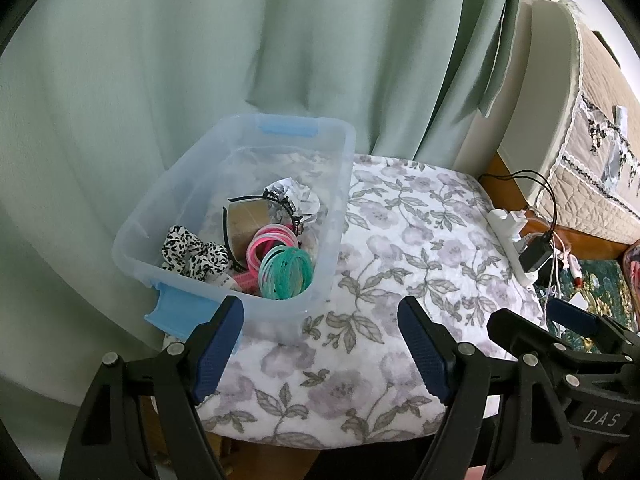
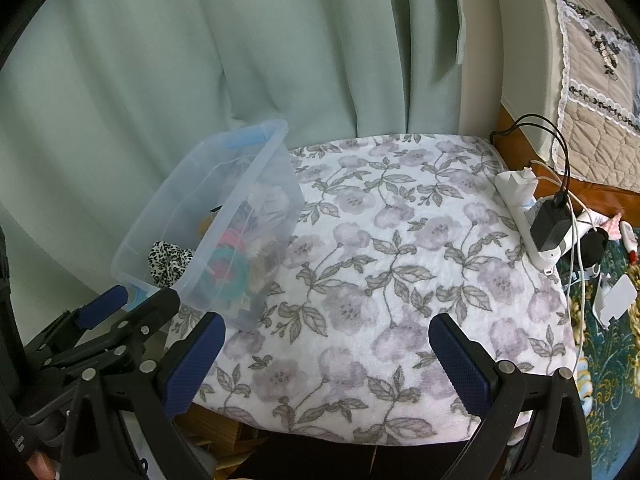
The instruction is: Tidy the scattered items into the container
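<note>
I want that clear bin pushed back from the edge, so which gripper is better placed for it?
Probably left. The left gripper is open, one finger right beside the clear bin's near corner. The right gripper is open over bare floral cloth, farther away.

One container [image 1: 340, 152] – two grippers (both open).

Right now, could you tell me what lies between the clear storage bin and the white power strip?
Only bare floral cloth lies between the clear bin and the power strip; the right wrist view shows it best.

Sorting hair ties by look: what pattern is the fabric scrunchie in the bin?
The scrunchie is white with black leopard-like spots, clearest in the left wrist view.
</note>
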